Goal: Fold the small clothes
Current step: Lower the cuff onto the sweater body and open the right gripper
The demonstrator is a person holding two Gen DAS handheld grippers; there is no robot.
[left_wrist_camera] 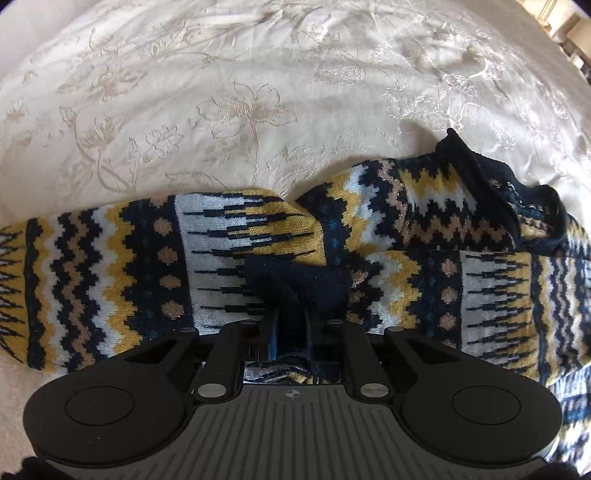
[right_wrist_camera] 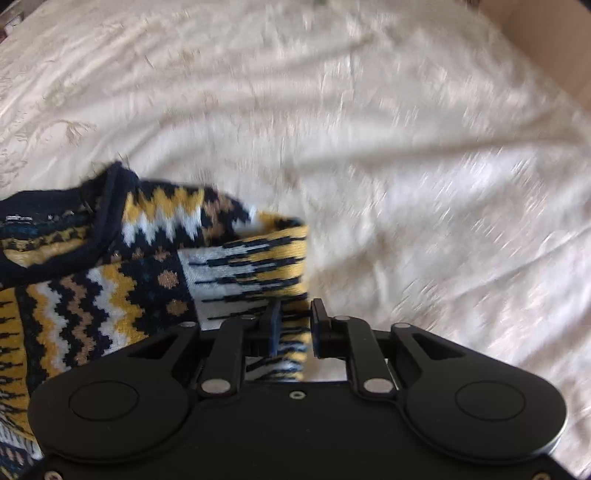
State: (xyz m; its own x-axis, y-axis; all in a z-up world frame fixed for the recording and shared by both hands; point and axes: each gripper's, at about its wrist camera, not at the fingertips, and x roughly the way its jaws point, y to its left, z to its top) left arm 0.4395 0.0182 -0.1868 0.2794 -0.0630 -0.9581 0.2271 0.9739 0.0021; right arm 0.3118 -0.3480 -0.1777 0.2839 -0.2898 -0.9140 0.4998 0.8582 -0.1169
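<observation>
A small knitted sweater with navy, yellow, white and tan zigzag bands lies on the bed. My left gripper is shut on a dark navy cuff of the sweater, which bunches over its fingers. In the right wrist view the sweater lies at the left, its navy collar near the far edge. My right gripper has its jaws narrowly apart around the sweater's right edge. That view is blurred by motion.
A cream bedspread with embroidered flowers covers the whole surface and shows in the right wrist view. Furniture shows at the far right corner. A tan board stands at the top right.
</observation>
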